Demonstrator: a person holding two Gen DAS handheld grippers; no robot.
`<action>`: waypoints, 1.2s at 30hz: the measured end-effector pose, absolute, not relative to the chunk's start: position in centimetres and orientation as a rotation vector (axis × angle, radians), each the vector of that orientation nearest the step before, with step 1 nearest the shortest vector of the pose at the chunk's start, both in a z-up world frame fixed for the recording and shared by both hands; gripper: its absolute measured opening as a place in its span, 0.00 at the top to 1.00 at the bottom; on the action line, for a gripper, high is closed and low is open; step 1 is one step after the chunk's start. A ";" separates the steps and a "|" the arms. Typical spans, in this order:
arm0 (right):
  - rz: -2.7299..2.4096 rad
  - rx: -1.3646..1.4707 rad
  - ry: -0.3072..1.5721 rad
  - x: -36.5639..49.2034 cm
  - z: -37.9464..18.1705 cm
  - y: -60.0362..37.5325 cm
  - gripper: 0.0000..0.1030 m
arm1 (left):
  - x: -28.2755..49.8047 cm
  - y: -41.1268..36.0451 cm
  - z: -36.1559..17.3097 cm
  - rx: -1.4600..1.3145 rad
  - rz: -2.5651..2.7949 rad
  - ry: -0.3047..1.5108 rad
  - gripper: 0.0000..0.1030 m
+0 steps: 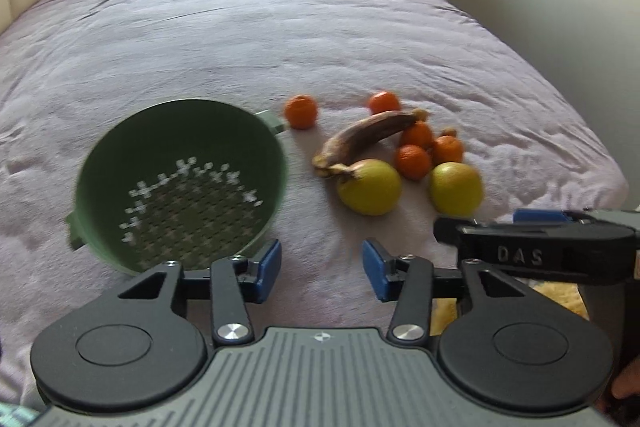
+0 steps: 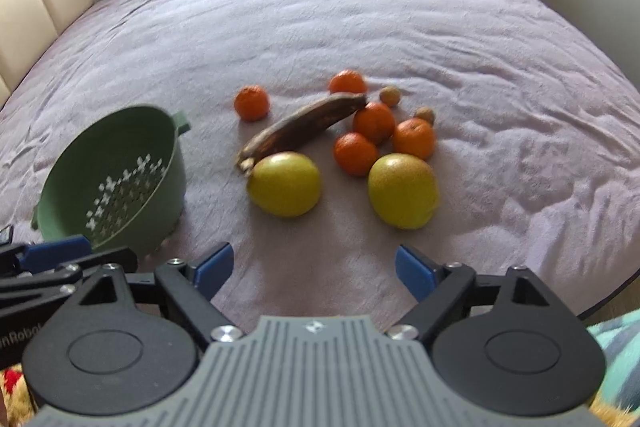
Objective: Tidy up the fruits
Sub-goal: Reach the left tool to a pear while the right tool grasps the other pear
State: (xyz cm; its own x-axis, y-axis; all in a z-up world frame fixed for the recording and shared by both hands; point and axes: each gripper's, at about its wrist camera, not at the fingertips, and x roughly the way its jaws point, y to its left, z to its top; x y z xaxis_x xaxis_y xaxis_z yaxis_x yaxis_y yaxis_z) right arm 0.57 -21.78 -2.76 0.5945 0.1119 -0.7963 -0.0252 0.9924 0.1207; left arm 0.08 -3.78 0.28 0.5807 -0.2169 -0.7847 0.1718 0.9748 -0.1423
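- We hold the left tool (image 1: 321,269) above the near edge of the bed (image 1: 240,39), its blue pads (image 1: 268,269) apart with nothing between them: it is released.
- We hold the right tool (image 2: 314,269) just as low over the near part of the bed, blue pads (image 2: 414,273) spread wide and bare: it too is released.
- The green colander (image 1: 180,183) lies tipped on the lilac bedspread at the left, its mouth turned toward us, with no fruit inside.
- To the right of the colander, apart from it, the fruit sits in a loose cluster on the bed.
- Nearest us are two yellow-green apples: the left apple (image 2: 284,184) and the right apple (image 2: 402,191), a gap between them.
- A dark, overripe banana (image 2: 300,129) lies slanted behind the left apple, its stem end touching that apple.
- Three tangerines bunch together between and behind the apples: the near tangerine (image 2: 355,153), the middle tangerine (image 2: 374,122) and the right tangerine (image 2: 414,139).
- A lone tangerine (image 2: 251,102) sits left of the banana's far part, and a far tangerine (image 2: 347,82) lies just beyond the banana's tip.
- Two small brown nuts, the far nut (image 2: 390,95) and the right nut (image 2: 425,115), rest at the far right of the cluster.
- In the left wrist view the right tool's black body (image 1: 532,251) juts in from the right.
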 end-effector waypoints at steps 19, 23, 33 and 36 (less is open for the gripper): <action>-0.079 0.319 0.990 5.7 -6.1 -27.4 0.27 | 5.9 -7.7 -4.3 -0.328 -0.179 0.944 0.47; -0.100 0.332 1.011 6.8 -7.4 -27.7 0.27 | 6.7 -7.1 -5.9 -0.389 -0.136 0.959 0.43; -0.115 0.375 1.035 8.9 -10.0 -28.6 0.27 | 8.0 -7.7 -9.0 -0.476 -0.110 0.963 0.36; -0.117 0.400 1.041 9.5 -10.4 -28.9 0.28 | 8.6 -7.4 -9.2 -0.503 -0.102 0.941 0.32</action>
State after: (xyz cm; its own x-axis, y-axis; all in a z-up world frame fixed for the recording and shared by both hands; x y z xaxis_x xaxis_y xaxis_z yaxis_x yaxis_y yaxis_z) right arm 9.47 -28.88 -10.37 0.5062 0.0936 -0.8573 0.2815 0.9217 0.2668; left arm 8.55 -7.39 -9.16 0.5934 -0.2982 -0.7476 -0.1313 0.8805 -0.4555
